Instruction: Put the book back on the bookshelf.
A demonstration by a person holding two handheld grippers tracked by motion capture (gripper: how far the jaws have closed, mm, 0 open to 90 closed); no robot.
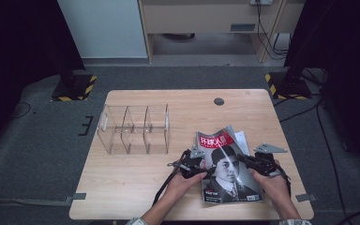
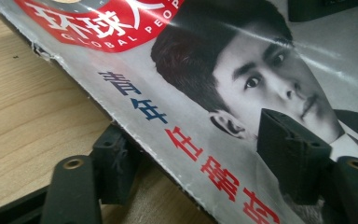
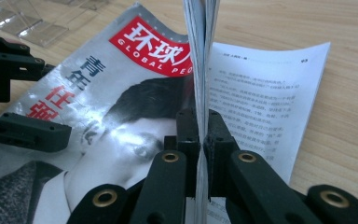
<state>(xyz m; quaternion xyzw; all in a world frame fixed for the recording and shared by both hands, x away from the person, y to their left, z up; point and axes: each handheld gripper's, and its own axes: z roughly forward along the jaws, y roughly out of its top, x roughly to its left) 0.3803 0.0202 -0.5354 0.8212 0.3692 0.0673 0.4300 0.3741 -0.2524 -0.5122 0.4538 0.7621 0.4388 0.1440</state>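
Right gripper [image 3: 201, 140] is clamped on a raised sheaf of pages of the glossy red-and-grey portrait-cover magazine [image 1: 227, 168] lying on the wooden tabletop [image 1: 136, 178], while left gripper [image 2: 200, 158], jaws apart, straddles the spine edge to steady it.

A light wooden table [image 1: 140, 187] stands on grey carpet [image 1: 37, 140], with pale cabinets [image 1: 206, 18] behind it.
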